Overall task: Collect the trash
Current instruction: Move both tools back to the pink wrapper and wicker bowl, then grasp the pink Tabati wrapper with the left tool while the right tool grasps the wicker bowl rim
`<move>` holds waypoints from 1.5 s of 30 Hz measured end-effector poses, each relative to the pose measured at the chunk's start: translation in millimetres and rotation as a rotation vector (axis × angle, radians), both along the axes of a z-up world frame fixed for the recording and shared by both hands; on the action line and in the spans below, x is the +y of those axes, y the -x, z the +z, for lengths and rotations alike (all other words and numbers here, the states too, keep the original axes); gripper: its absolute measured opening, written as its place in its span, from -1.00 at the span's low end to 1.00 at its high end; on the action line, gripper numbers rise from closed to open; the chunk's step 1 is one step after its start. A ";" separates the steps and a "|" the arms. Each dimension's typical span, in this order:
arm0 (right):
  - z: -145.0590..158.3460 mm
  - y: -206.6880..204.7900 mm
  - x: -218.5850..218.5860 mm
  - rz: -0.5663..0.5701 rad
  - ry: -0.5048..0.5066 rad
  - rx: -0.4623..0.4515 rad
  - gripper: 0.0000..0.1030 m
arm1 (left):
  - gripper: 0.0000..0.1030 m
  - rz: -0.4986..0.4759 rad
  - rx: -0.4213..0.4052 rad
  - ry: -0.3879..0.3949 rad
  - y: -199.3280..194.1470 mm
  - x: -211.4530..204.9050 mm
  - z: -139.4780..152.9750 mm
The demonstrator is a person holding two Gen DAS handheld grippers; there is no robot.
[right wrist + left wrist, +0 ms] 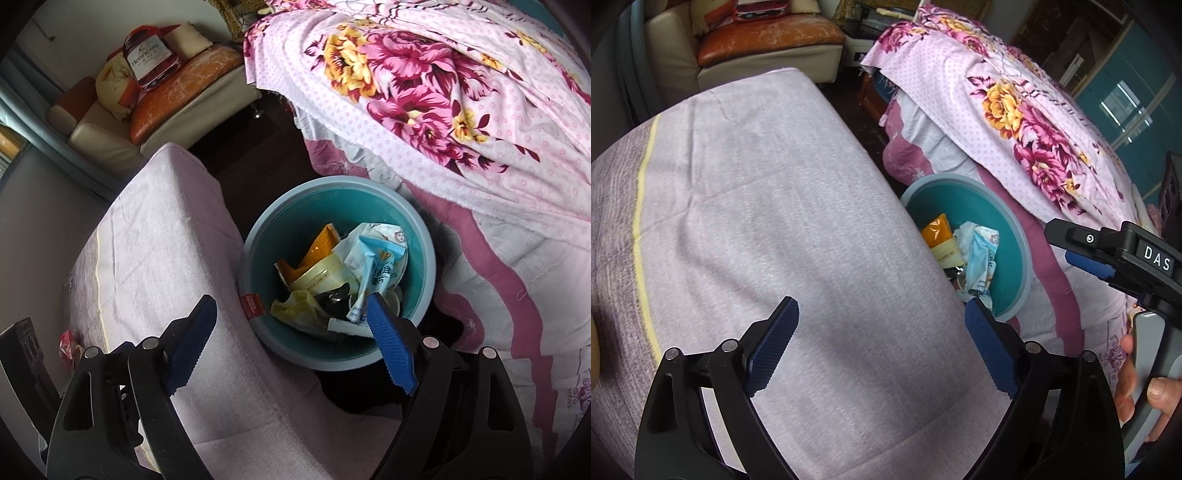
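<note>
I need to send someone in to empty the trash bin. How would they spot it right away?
Look for the bed with the pink floral sheet. On the floor between it and the table draped in pale lilac cloth stands the round bin. It is the only teal thing down there, grey-blue at the rim, with wrappers inside.

soft, even daylight fills both fisheye views, edges bowed and darkened into black corners, the cloth ahead of the left gripper point(881, 343) slightly smeared, glare on cabinet doors point(1123, 110) beyond.
</note>
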State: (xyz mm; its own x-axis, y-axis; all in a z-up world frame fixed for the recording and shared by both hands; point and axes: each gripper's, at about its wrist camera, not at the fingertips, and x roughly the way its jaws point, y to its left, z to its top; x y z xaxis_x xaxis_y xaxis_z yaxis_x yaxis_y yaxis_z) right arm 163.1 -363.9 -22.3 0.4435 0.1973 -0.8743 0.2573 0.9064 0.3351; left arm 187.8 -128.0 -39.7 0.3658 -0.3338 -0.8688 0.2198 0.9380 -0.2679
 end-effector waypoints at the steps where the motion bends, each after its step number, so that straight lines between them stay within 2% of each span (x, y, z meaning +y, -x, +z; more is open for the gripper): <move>1: 1.3 0.8 5.8 0.008 0.002 -0.001 0.54 | 0.78 0.007 -0.004 0.001 2.6 6.4 1.5; 24: 27.0 10.2 171.8 0.272 0.032 0.020 0.54 | 0.86 0.251 -0.049 0.083 59.5 177.1 20.2; 31: 23.8 10.1 226.9 0.355 0.033 0.041 0.54 | 0.87 0.323 -0.049 0.066 75.0 230.6 16.2; 36: 18.0 6.2 261.1 0.423 0.027 0.062 0.54 | 0.87 0.398 -0.050 0.054 88.9 284.0 11.2; 42: 9.9 4.6 321.0 0.566 0.076 0.027 0.54 | 0.87 0.498 -0.055 0.038 102.9 344.1 0.7; 45: 4.0 1.7 339.3 0.593 0.055 0.037 0.54 | 0.87 0.542 -0.047 0.026 105.1 366.0 -5.0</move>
State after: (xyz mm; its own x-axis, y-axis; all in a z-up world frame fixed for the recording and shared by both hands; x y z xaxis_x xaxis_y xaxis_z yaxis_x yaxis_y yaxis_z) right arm 161.4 -24.7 -18.3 0.2402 0.3564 -0.9030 -0.2877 0.9145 0.2844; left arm 82.7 238.0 -44.7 0.5297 -0.1081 -0.8413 -0.2813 0.9133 -0.2945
